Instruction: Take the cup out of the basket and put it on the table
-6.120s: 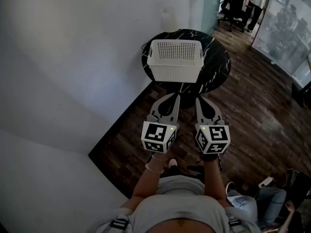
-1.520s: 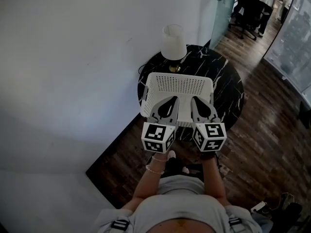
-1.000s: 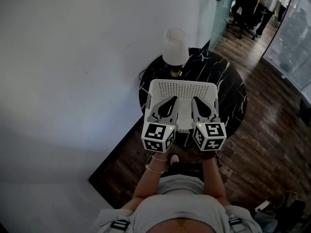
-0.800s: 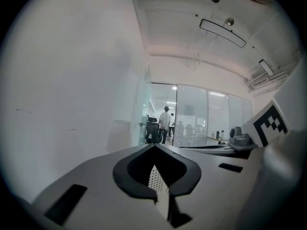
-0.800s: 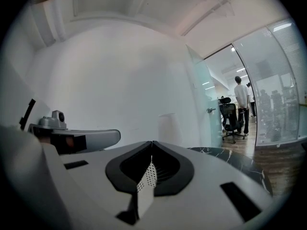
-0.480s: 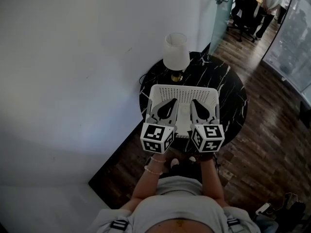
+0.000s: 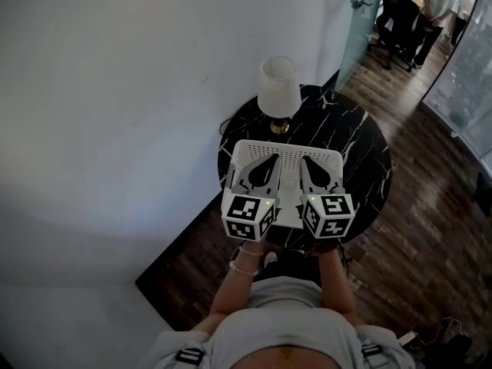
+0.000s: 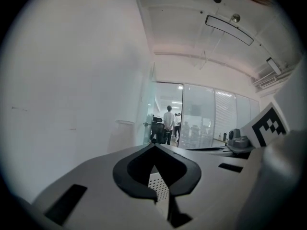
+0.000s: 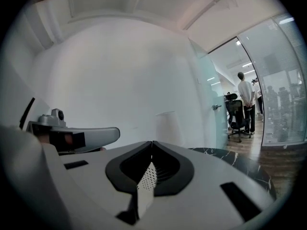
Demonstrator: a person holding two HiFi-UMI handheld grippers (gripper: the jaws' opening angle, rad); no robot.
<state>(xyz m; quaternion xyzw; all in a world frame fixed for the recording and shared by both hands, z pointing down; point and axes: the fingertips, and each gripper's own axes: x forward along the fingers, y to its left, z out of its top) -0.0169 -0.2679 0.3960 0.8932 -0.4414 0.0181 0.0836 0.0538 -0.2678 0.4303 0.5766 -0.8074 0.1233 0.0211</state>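
Basket on round black table, lamp just behind. Above basket, side by side: L gripper & R gripper, both w/ jaws together, nothing clamped. Cup not made out; basket interior mostly covered.

No legible text or numbers; only square black-and-white markers on cubes of left gripper and right gripper

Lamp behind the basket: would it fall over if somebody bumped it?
Probably, yes. The lamp carries a wide white shade high above a small gold base, so it looks top-heavy and apt to tip. It stands close to the table's edge by the wall, so a knock might send it off. The shade may also dent easily.
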